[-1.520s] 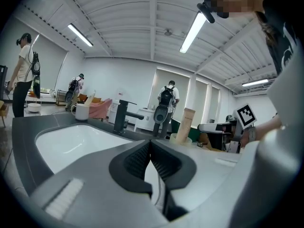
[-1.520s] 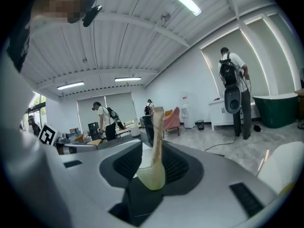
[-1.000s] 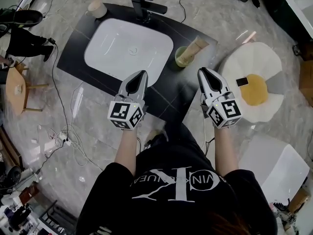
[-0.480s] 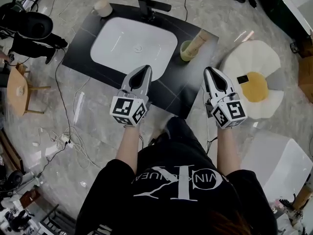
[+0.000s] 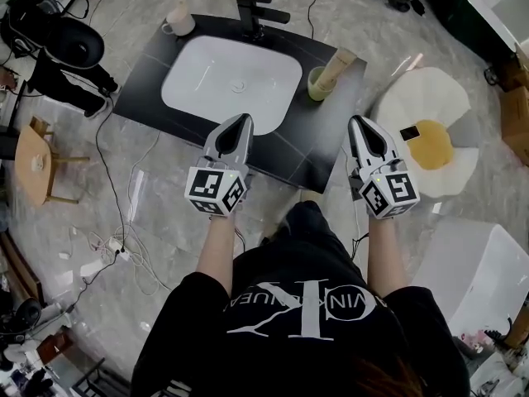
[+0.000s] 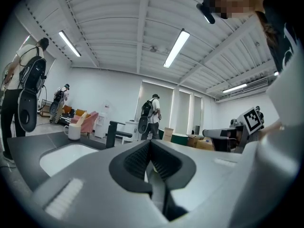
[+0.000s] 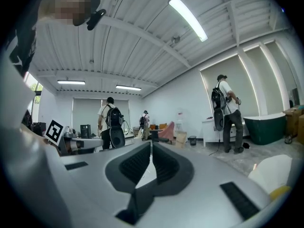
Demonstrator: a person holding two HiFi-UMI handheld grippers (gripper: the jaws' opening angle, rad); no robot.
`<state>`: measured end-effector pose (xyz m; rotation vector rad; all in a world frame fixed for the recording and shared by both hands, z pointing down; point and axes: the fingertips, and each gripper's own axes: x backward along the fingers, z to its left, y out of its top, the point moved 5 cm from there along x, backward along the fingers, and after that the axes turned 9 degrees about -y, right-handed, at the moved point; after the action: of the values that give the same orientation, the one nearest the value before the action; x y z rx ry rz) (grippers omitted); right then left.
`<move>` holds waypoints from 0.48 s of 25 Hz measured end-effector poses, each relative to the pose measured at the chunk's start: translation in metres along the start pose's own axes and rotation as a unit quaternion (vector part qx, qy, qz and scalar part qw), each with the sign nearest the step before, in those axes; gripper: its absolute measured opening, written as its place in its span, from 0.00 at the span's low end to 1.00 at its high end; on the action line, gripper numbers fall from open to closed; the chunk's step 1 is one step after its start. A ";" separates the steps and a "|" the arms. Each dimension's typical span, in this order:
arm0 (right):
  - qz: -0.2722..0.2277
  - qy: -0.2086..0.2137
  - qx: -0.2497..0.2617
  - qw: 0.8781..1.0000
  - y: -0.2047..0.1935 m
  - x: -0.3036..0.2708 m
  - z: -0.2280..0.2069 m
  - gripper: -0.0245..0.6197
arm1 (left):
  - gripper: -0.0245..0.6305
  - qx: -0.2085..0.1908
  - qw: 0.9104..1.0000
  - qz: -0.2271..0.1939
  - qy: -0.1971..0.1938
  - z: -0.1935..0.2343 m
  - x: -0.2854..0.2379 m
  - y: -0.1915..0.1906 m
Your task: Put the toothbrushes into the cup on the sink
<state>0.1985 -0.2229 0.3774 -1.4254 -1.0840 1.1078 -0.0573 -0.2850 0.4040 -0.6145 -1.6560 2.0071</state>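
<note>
A black counter (image 5: 310,151) carries a white sink basin (image 5: 235,85) and a black faucet (image 5: 256,11). A green cup (image 5: 316,83) stands at the basin's right with a beige tube-like item (image 5: 335,66) leaning in it. A white mug (image 5: 177,25) with a pale stick in it stands at the far left corner; the left gripper view also shows this mug (image 6: 73,131). I cannot make out any loose toothbrush. My left gripper (image 5: 242,120) hangs shut and empty over the basin's near rim. My right gripper (image 5: 356,121) is shut and empty over the counter's near right edge.
A fried-egg-shaped rug (image 5: 430,139) lies on the floor to the right, with a white box (image 5: 471,271) nearer me. Cables (image 5: 124,246) trail across the floor on the left beside a wooden stool (image 5: 37,160). Several people with backpacks stand in the room.
The head view has shifted a little, so the counter sits slightly higher and further right. Both grippers stay shut and empty in almost the same place.
</note>
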 end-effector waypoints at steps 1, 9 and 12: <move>-0.002 -0.001 0.001 1.000 0.001 0.003 0.002 0.08 | 0.06 -0.001 1.000 -0.001 0.000 -0.001 0.003 0.001; -0.017 -0.007 0.009 1.000 0.011 0.022 0.022 0.08 | 0.06 -0.008 1.000 -0.013 -0.003 -0.005 0.029 0.010; -0.021 -0.010 0.009 1.000 0.010 0.028 0.026 0.08 | 0.06 -0.010 1.000 -0.014 -0.002 -0.008 0.036 0.009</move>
<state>0.1791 -0.1918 0.3620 -1.3746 -1.1114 1.1000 -0.0816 -0.2583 0.3919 -0.5912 -1.6807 1.9757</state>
